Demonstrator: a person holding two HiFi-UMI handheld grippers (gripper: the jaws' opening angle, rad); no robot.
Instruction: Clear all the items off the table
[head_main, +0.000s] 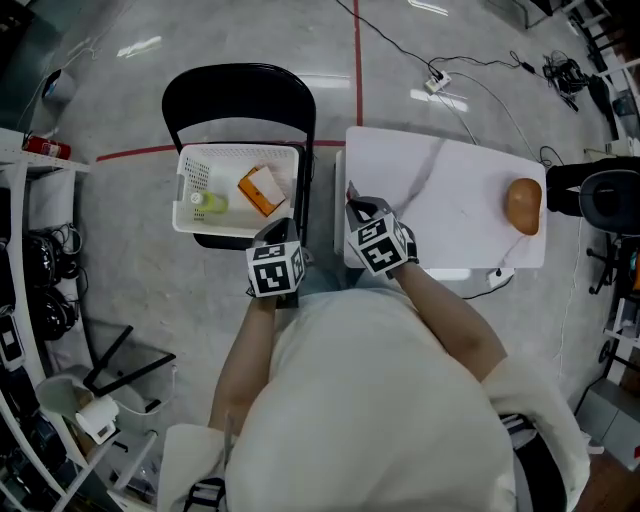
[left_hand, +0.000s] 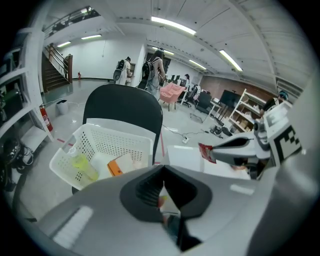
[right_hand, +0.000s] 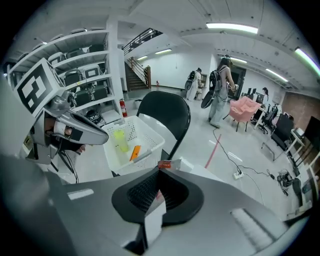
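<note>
Packet (right_hand: 167, 163), white with a red end, is sitting clamped between the right gripper's (right_hand: 160, 172) closed fingers, its red end poking out past the tips. The left gripper's (left_hand: 163, 169) fingers are pressing together, and I cannot make out anything held between them. In the head view the right gripper (head_main: 352, 200) is hanging over the near left corner of the white table (head_main: 440, 190), while the left gripper (head_main: 272, 232) is hovering just beside it at the near right edge of the white basket (head_main: 240, 148). That basket is resting on a black chair (head_main: 240, 85), left of the table, and is carrying a green bottle (head_main: 210, 203) and an orange box (head_main: 262, 190). A round brown item (head_main: 523, 205) is lying at the table's right end, well apart from both grippers.
</note>
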